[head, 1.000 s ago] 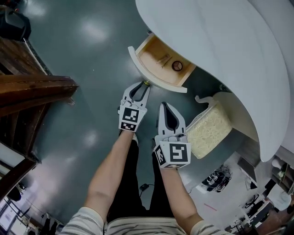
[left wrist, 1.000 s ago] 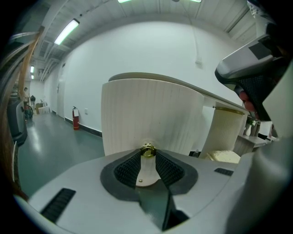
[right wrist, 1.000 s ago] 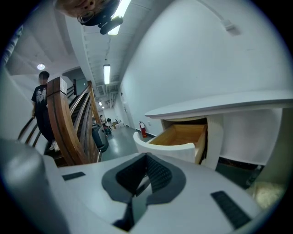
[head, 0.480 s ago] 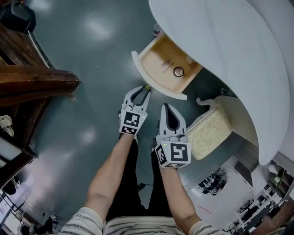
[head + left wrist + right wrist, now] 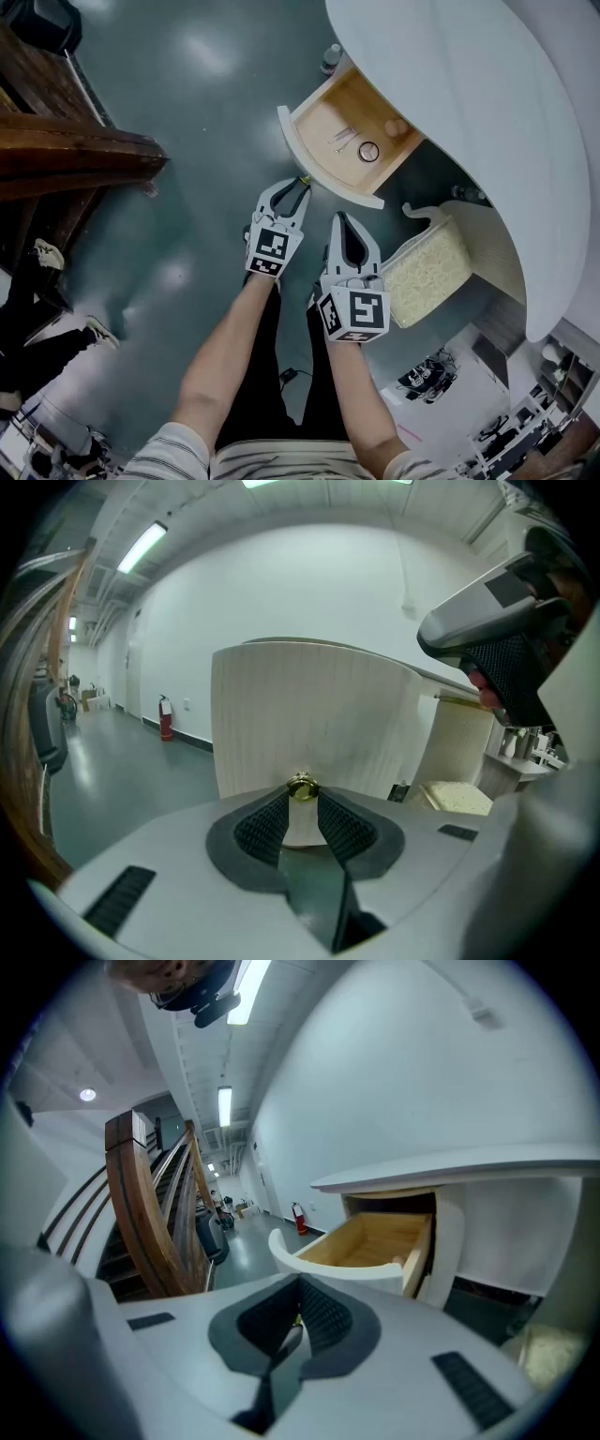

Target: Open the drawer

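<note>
Drawer (image 5: 319,174) pulled further out, left claw (image 5: 296,184) closing on knob (image 5: 301,787)

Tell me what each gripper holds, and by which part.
Left gripper: the drawer's gold knob, between the tips of its closing jaws. Right gripper: nothing; its jaws are together.

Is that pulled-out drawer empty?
No, the drawer holds a small round object and a few thin items on its wooden floor.

Glossy grey floor (image 5: 187,112), wooden staircase (image 5: 66,159)
</note>
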`<state>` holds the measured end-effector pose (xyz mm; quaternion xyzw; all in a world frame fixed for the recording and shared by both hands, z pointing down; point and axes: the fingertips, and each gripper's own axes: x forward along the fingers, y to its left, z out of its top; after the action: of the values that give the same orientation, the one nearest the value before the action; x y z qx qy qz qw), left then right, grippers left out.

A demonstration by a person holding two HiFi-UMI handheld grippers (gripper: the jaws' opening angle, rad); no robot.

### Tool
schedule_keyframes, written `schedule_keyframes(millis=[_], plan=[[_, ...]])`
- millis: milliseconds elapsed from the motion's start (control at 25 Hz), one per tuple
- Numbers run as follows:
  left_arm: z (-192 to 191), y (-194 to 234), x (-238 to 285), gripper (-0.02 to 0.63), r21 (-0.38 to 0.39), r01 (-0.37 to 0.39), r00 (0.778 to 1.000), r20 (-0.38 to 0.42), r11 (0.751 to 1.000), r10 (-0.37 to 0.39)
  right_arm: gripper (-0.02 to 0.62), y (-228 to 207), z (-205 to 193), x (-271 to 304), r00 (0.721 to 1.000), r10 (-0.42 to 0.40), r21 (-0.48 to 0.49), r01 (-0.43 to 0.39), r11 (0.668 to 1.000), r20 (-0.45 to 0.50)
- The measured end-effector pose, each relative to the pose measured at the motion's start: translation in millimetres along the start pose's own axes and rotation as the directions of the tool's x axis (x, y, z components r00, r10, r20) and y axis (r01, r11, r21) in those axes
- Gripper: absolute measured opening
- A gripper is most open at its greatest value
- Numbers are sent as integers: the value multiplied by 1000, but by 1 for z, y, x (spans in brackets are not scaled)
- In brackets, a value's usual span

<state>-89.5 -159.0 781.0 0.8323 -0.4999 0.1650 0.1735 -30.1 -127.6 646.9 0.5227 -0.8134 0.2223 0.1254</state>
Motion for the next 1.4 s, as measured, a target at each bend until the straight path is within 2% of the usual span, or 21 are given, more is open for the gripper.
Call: schedule_keyframes(millis=[320,440,560,960,1400], plan=[[22,-2,-23,96,-5,-4,1000,27,1000,4,14,10,17,-6,1000,22,-21,-22,1000,16],[42,-2,-36,43,-32,-33,998,56,999,34,14,14,29,-10,999,39,-27,-38,999,28],[63,-8,-52,23,-61,-55,995,79,997,60,14,19,42,-19,998,52,-30,-51,998,31],[125,-27,-109,6,-149,-123,982,127,981,142,14,32,92,-56,994,100,-59,-97,993,51],[215,-41,-153,6,-110,-147,971,174,983,164,14,45,158,-86,984,162,-92,-155,984,73]])
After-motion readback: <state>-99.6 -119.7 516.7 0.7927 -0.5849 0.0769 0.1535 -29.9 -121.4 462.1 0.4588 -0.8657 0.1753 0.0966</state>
